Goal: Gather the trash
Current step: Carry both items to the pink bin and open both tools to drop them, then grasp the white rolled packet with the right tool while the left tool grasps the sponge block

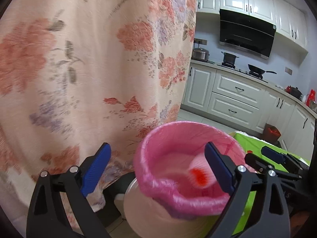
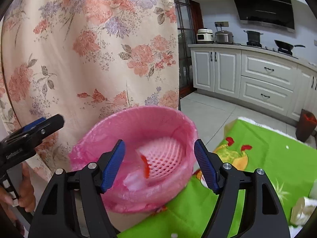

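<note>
A white bin (image 1: 146,214) lined with a pink bag (image 1: 178,198) stands beside the green table. Inside it lies a pink foam fruit net (image 1: 198,170) with a red patch, blurred, touching neither gripper. My left gripper (image 1: 157,146) is open over the bin's near side with nothing between its blue pads. In the right wrist view, my right gripper (image 2: 159,142) is open above the bag (image 2: 118,123), and the net (image 2: 168,154) sits below and beyond it. The left gripper (image 2: 45,123) shows at the left edge, held by a hand (image 2: 25,188).
A floral curtain (image 1: 79,59) hangs right behind the bin. The table's green printed cloth (image 2: 267,158) spreads to the right, with crumpled white paper (image 2: 303,210) at its right edge. White kitchen cabinets (image 2: 265,79) and a brown bin (image 2: 306,125) stand across the tiled floor.
</note>
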`<state>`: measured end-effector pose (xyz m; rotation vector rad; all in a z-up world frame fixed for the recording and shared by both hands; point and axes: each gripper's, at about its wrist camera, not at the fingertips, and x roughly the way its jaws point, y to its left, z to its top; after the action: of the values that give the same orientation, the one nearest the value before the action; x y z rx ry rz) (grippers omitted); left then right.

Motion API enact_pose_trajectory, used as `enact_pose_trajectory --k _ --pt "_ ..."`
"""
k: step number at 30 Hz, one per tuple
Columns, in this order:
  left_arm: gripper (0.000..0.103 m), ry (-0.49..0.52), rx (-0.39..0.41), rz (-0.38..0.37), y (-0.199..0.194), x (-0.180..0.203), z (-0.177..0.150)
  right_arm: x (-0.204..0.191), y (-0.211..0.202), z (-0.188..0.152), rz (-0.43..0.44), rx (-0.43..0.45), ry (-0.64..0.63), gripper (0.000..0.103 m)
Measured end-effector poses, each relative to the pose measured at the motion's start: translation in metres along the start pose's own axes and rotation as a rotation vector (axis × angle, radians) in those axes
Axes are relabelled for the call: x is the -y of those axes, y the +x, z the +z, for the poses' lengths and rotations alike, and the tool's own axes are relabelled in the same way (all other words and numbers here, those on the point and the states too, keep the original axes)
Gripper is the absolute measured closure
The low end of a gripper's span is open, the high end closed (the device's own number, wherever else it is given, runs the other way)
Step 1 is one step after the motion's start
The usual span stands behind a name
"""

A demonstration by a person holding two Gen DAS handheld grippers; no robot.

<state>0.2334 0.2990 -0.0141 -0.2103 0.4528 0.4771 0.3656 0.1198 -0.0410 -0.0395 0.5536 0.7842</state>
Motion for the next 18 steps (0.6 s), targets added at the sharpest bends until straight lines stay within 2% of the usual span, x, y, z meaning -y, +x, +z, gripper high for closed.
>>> enact_pose_trajectory --k 4,9,13,18 --pt "0.007 -0.031 -0.01 -0.036 -0.03 0.008 -0.017 0.004 -0.038 -0.007 -0.013 0.025 0.015 0.034" --pt "0.005 0.007 -0.013 -0.069 -0.066 0.034 -0.05 0.01 -0.1 -0.023 -0.069 0.055 0.014 0.029" --pt "0.005 0.012 -0.065 -0.133 -0.08 0.054 -0.08 0.021 -0.143 -0.041 -0.114 0.064 0.029 0.029" --pt "0.005 0.076 -0.136 -0.194 -0.093 0.087 -0.117 0.042 -0.203 -0.067 -0.192 0.099 0.035 0.029"
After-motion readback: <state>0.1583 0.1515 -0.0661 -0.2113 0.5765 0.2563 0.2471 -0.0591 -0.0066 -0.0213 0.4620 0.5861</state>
